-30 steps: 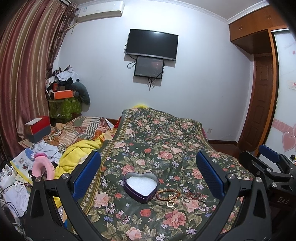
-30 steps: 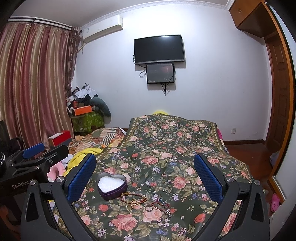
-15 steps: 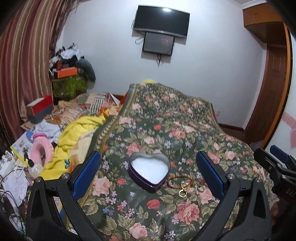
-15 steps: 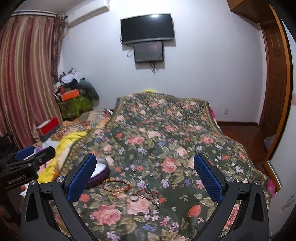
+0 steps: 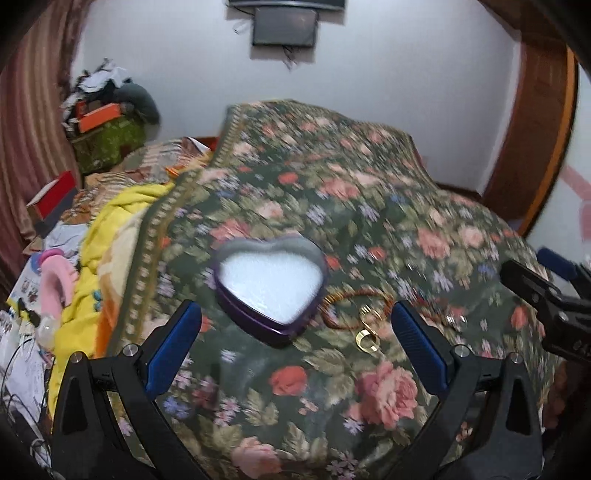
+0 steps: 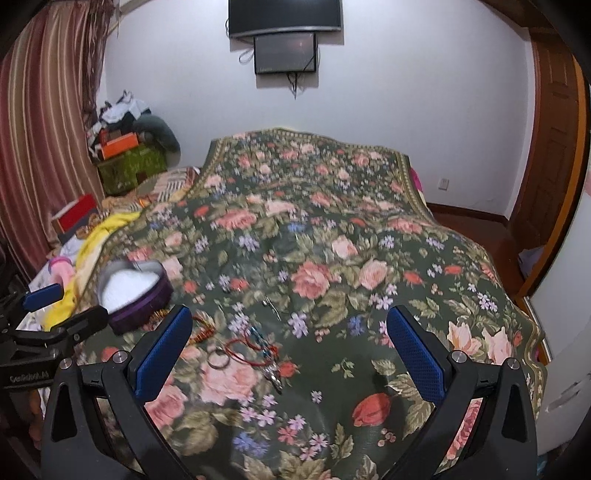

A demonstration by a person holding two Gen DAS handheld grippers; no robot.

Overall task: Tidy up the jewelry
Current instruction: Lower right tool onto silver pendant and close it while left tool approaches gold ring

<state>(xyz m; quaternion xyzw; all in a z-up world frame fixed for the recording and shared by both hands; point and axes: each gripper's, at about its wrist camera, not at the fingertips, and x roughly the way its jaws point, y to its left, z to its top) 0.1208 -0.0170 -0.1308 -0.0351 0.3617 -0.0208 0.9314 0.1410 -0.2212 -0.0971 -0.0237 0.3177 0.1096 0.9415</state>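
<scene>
A purple heart-shaped tin (image 5: 271,288) with white lining sits open on the floral bedspread (image 5: 369,206). Just right of it lie a brown bead bracelet (image 5: 351,306) and gold rings (image 5: 367,338). My left gripper (image 5: 295,347) hovers open above and in front of the tin, holding nothing. In the right wrist view the tin (image 6: 135,295) is at the left, with a red cord bracelet (image 6: 245,349), a metal ring (image 6: 217,358) and a small dark pendant (image 6: 273,378) beside it. My right gripper (image 6: 290,347) is open and empty over these pieces.
A yellow blanket (image 5: 110,236) and clutter, including a pink item (image 5: 55,284), lie left of the bed. A wooden door (image 6: 554,140) stands at the right, a wall TV (image 6: 284,16) at the far end. The bedspread's right edge (image 6: 532,325) drops off.
Both grippers have tilted down and moved closer to the bed. The tin and jewelry now look larger and nearer. Both stay open.
</scene>
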